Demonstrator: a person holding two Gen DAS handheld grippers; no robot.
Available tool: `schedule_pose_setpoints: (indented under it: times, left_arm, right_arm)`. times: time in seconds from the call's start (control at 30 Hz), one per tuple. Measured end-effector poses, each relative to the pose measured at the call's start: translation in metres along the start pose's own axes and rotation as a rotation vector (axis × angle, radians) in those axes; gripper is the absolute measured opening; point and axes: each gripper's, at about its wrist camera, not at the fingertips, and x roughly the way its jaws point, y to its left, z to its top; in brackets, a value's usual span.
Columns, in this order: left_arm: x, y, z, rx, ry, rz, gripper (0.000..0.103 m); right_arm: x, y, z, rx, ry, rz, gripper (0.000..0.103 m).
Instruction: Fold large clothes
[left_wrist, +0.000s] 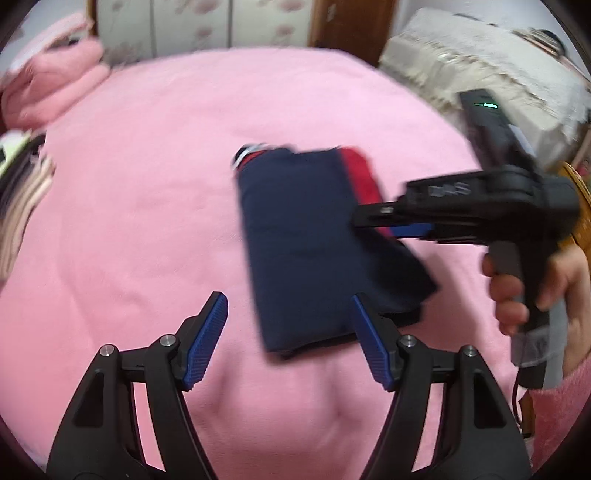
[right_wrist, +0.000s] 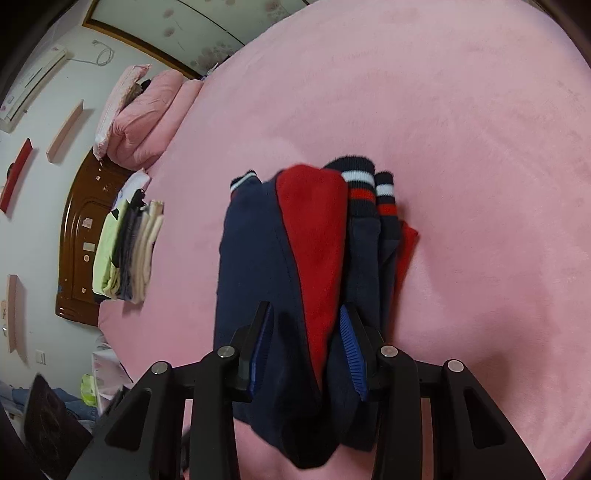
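Folded navy-and-red garment (left_wrist: 303, 243) lies on the pink bedspread (left_wrist: 147, 184), its striped cuffs (right_wrist: 364, 184) pointing away from my right gripper (right_wrist: 306, 347). I see that gripper pinching the thick bundle between its blue pads (right_wrist: 351, 347), a red panel (right_wrist: 314, 236) showing on top in the right wrist view. My left gripper (left_wrist: 288, 332) hangs just above the bedspread with its fingers spread wide and nothing between them, the garment's near edge between the tips. A stack of folded clothes (right_wrist: 129, 251) sits well apart near the wooden headboard (right_wrist: 79, 236), beside pink pillows (right_wrist: 144, 114).
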Motion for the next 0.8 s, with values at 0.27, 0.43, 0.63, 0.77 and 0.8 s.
schedule_pose_setpoints:
  times: [0.27,0.43,0.63,0.77,0.8]
  left_arm:
    - [0.025,0.057,0.016,-0.130,0.080,0.004,0.066]
    - [0.022,0.061,0.019,-0.124,0.088,-0.020,0.066]
    - [0.032,0.049,0.026,-0.110,0.129,-0.038,0.066]
    - [0.037,0.046,0.028,-0.096,0.152,-0.068,0.066]
    - [0.036,0.047,0.028,-0.095,0.157,-0.066,0.066]
  right_arm:
    - [-0.008,0.008,-0.012,-0.101,-0.104,0.019,0.007]
    - [-0.045,-0.011,-0.012,-0.043,-0.137,0.045,0.006]
    - [-0.018,-0.045,-0.033,0.057,-0.093,-0.024,0.006]
    - [-0.004,-0.041,-0.045,-0.034,-0.145,-0.125,0.006]
    - [-0.004,-0.039,-0.046,-0.058,-0.155,-0.141,0.007]
